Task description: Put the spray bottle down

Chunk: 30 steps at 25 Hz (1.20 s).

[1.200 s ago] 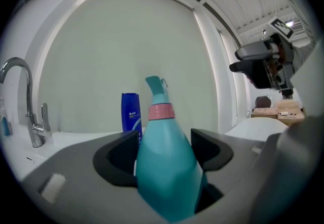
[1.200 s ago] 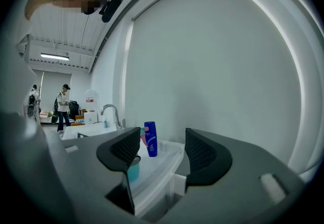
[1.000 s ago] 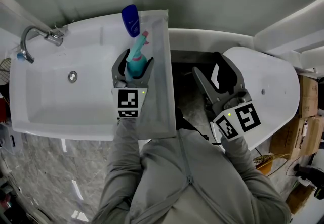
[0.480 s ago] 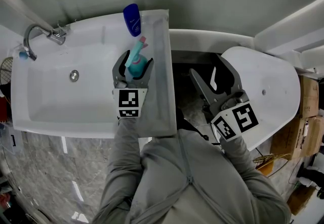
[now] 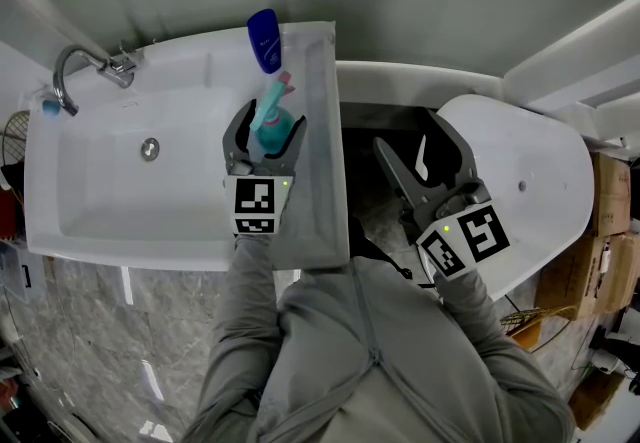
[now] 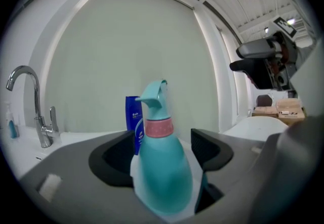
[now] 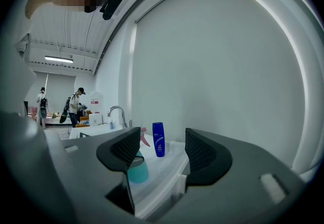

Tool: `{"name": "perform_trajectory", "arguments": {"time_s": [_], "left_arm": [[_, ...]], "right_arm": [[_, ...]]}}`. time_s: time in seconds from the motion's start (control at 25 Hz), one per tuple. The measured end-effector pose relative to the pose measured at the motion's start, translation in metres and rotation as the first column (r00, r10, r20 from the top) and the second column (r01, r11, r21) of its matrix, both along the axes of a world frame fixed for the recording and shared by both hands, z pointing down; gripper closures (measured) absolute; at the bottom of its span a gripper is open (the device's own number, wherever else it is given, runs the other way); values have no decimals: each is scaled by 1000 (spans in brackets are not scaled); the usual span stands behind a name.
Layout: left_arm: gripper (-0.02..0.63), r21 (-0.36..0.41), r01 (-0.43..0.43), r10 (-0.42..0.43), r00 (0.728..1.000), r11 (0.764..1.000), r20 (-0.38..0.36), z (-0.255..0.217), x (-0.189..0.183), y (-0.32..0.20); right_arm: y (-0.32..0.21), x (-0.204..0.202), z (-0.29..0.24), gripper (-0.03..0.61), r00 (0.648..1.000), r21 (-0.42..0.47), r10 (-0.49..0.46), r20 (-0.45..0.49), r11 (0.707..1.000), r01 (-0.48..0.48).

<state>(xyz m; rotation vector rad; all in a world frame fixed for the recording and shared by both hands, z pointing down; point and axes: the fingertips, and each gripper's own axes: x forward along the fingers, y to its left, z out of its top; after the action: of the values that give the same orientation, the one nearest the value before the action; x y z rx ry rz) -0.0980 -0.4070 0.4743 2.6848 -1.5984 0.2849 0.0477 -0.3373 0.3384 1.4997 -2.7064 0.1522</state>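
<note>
A teal spray bottle (image 5: 272, 128) with a pink collar stands upright on the right ledge of the white sink (image 5: 315, 201). It fills the middle of the left gripper view, where the bottle (image 6: 162, 167) rises between the jaws. My left gripper (image 5: 266, 126) is open around its body, with thin light strips showing on both sides between bottle and jaws. My right gripper (image 5: 422, 156) hangs open and empty over the dark gap beside the sink. From the right gripper view the bottle (image 7: 136, 170) shows partly behind the left jaw.
A blue shampoo bottle (image 5: 263, 39) stands at the back of the ledge, just beyond the spray bottle. A chrome tap (image 5: 75, 71) sits at the sink's far left corner. A white rounded fixture (image 5: 540, 181) lies to the right, with cardboard boxes (image 5: 610, 231) past it.
Hardly anything has moved. The view has drifted slightly, and both grippers and the spray bottle keep their places on and beside the ledge.
</note>
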Motion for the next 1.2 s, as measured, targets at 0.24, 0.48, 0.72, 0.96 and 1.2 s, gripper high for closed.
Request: {"name": "perform_trajectory", "arguments": {"time_s": [0.24,0.48,0.72,0.96,1.2], "left_arm": [[239,17,25,-25,999,1000,-21,-18,-7,18],[239,62,52,-51,998,997,-22,-43,-18,47],[239,115,106,-104,994,988,-26,-66,-40,81],[239,176,144,-142,990,974,-21,-98,-57,107],[239,213,167,-167,986,963,-20,-122,-70,129]], "right_arm": [[10,-2,-5,313,1000,16,-10,10,1000,10],[24,-5,-10,313,999,30,-29,23,999,28],[35,-11,-11,313,998,40,-49,37,998,48],[47,-19,-14,313,996,46,-73,43,996,71],[57,-29,-17,313,995,55,-89,48,995,86]]}}
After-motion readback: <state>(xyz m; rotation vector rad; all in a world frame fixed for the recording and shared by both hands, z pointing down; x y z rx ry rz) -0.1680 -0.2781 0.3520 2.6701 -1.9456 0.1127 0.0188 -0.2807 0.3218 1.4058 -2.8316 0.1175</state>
